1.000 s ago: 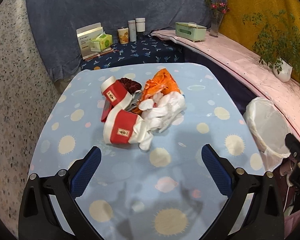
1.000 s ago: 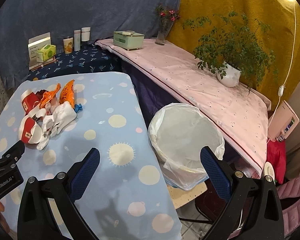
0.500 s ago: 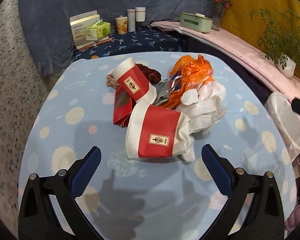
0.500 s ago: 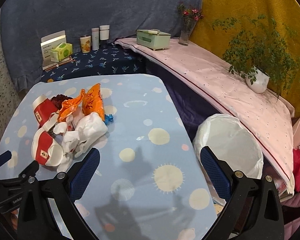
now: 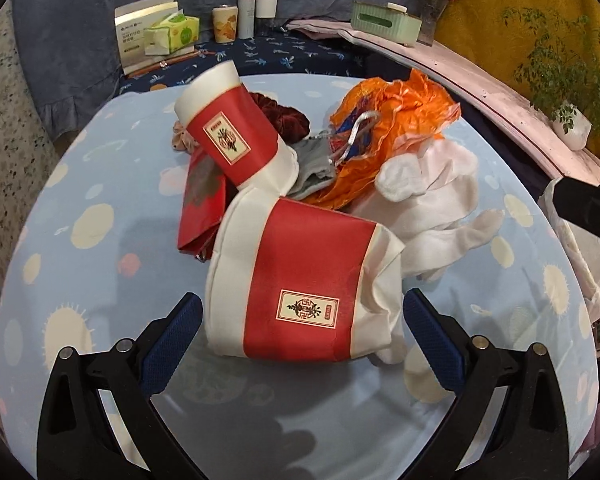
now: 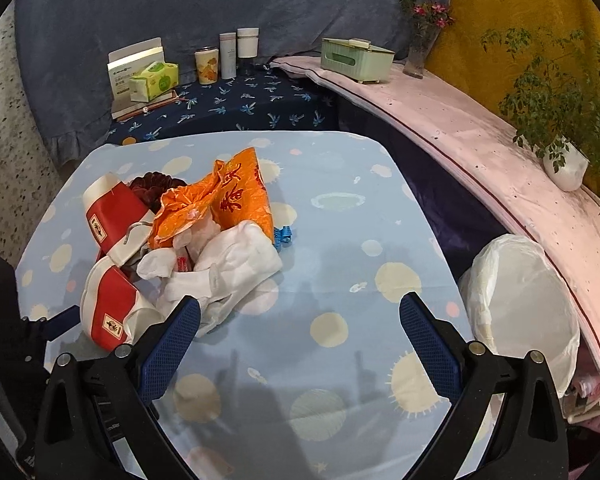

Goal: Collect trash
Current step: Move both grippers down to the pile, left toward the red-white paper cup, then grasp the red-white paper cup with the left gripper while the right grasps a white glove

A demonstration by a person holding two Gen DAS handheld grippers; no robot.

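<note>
L gripper (image 5: 302, 322) has closed in on the trash pile over the last sec; jaws spread wide, straddling the near red-and-white paper cup (image 5: 300, 284), nothing gripped yet, so a pinch looks imminent. R gripper (image 6: 299, 322) also spread, empty, over bare table (image 6: 340, 216) w/ the lined bin (image 6: 520, 300) off the right edge. Pile sits toward the table's left edge: 2 cups, 2nd cup (image 5: 236, 132) behind, 1 orange bag (image 5: 388, 120), approx 2 white gloves (image 5: 432, 196), 1 dark scrunchie (image 5: 284, 116).

A home: tissue box (image 6: 357, 59), potted plant (image 6: 556, 136).
</note>
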